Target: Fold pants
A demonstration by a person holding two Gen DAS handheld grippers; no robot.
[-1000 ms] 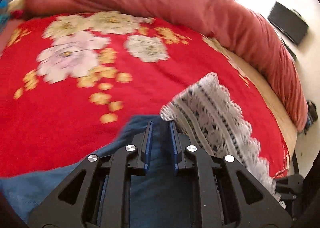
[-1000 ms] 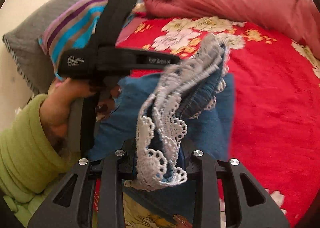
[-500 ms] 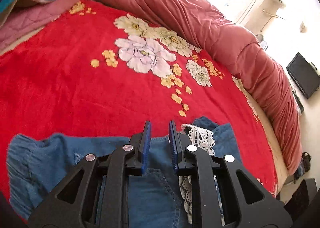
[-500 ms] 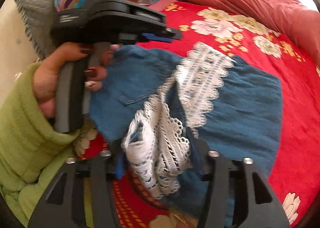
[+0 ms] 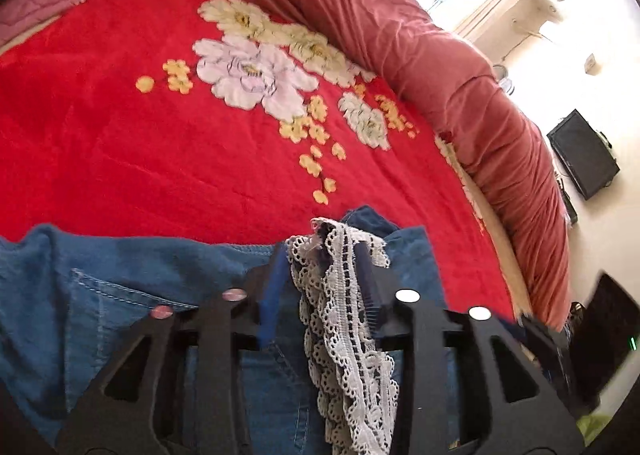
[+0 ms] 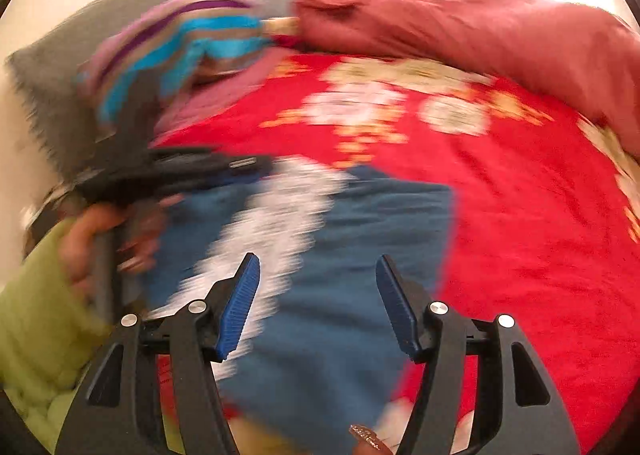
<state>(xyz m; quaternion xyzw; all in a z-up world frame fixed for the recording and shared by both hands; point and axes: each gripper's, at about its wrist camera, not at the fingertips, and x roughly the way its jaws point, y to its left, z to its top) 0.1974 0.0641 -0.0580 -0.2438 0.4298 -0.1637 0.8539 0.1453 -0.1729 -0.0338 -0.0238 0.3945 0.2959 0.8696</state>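
The blue denim pants (image 5: 132, 295) lie folded on the red floral bed (image 5: 120, 143), lace trim (image 5: 344, 319) on top. The right hand-held gripper (image 6: 318, 297) has let go of the lace and stands spread and empty; the left hand-held gripper (image 5: 320, 287) is opening around the lace. This fold looks laid down. The right view is blurred, and the pants' near part is cut off.

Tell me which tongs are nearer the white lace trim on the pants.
Left. The left tongs straddle the lace trim, jaws opening. The right tongs hover open above the pants, the lace beside their left finger.
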